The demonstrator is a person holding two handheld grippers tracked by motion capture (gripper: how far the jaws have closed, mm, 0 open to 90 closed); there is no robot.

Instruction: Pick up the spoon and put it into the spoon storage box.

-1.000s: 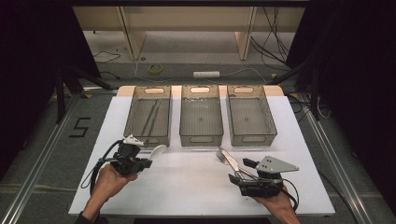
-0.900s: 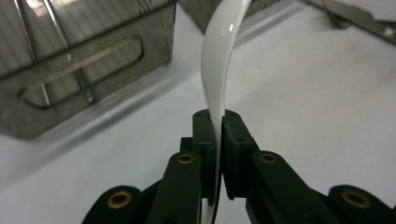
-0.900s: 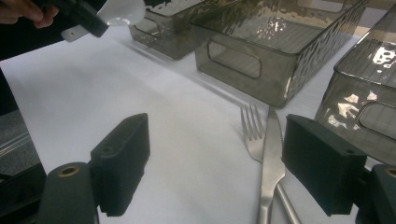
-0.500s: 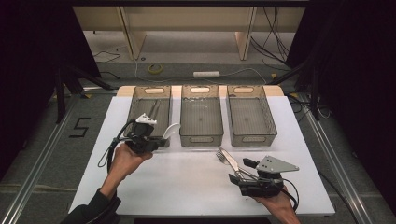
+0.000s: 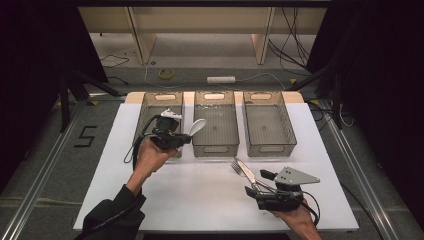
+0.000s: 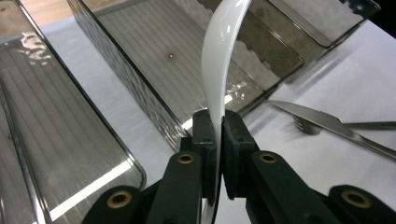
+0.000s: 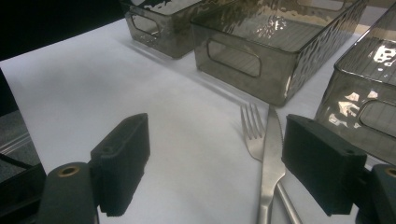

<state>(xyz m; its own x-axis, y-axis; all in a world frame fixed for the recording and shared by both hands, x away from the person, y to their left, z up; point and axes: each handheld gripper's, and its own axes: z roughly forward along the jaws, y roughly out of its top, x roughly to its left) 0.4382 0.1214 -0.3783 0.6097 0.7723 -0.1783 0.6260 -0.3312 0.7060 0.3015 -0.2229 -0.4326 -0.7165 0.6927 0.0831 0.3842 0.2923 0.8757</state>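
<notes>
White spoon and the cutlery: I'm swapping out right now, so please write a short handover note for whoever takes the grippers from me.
Left gripper: shut on the white spoon, held above the gap between the left bin and the middle bin, not yet released.
Right gripper: open, low over the table, with the fork and knife lying between its jaws.
Done: spoon lifted off the table.
Left: set the spoon in a bin, then probably pick up the fork and knife. All three bins, including the right bin, look empty.

White table [image 5: 200,200] carries three bins [image 5: 214,125], fork [image 5: 238,168] (under knife [image 5: 248,173]).
</notes>
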